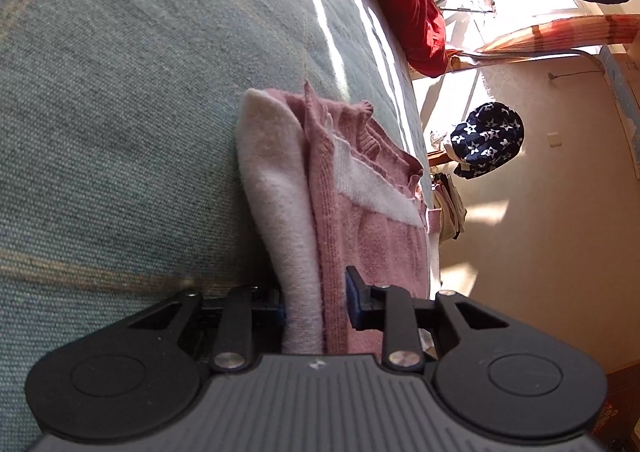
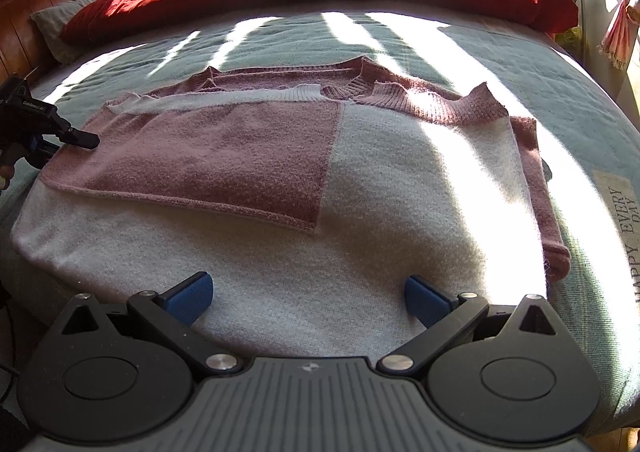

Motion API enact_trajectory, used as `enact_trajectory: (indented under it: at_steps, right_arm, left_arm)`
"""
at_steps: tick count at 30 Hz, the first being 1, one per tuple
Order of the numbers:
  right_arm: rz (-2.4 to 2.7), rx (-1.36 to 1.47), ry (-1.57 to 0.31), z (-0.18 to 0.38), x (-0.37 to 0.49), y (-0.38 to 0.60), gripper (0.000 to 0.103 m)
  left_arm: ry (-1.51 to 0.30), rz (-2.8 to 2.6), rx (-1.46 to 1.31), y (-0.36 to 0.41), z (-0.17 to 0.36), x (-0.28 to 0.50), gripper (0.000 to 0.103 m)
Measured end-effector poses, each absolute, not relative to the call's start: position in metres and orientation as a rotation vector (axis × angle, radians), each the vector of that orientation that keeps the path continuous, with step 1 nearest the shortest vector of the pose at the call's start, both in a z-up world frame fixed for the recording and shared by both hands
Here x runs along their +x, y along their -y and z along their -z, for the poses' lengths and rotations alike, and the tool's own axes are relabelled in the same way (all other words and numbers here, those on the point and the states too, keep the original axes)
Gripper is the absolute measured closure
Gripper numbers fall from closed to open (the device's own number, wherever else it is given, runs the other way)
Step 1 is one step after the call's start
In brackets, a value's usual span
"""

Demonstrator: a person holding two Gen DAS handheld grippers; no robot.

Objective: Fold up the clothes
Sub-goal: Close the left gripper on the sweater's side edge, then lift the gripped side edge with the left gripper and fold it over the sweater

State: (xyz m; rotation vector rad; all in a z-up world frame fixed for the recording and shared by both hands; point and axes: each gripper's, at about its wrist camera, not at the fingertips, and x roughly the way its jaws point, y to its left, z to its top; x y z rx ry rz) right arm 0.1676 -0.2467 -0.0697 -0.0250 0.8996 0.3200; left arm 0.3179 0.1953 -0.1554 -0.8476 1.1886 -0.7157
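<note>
Left wrist view: left claw (image 1: 316, 308) clenched on the edge of the pink-and-white sweater (image 1: 352, 212), both layers between its pads, the cloth lying on the grey-green bed (image 1: 120, 112)
Risk here: the thick white layer may slip free if pulled hard, leaving the fold uneven

Right wrist view: right claw (image 2: 308, 302) released, pads wide apart, hovering over the sweater's (image 2: 280, 156) white hem
Risk here: with that side unpinned, a pull from the left could drag the whole garment and skew the folded sleeve
</note>
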Motion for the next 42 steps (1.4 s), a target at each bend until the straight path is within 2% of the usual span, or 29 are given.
enact_trajectory:
  at_steps: [8, 18, 29, 36, 42]
  right_arm:
    - [-0.375, -0.031, -0.813, 0.050, 0.166, 0.240, 0.000]
    - [-0.434, -0.017, -0.783, 0.050, 0.174, 0.222, 0.000]
    - [-0.543, 0.025, -0.707, 0.041, 0.189, 0.207, 0.000]
    - [-0.643, 0.125, -0.767, 0.061, 0.210, 0.185, 0.000]
    - [-0.629, 0.168, -0.725, 0.054, 0.198, 0.203, 0.000]
  left_arm:
    - [-1.194, 0.727, -0.818, -0.192, 0.152, 0.305, 0.075]
    - [-1.152, 0.671, -0.755, -0.183, 0.138, 0.299, 0.083]
    - [-1.101, 0.667, -0.721, -0.173, 0.101, 0.290, 0.083]
    - [-1.088, 0.648, -0.711, -0.164, 0.087, 0.284, 0.083]
    - [-1.038, 0.693, -0.732, -0.152, 0.070, 0.281, 0.083]
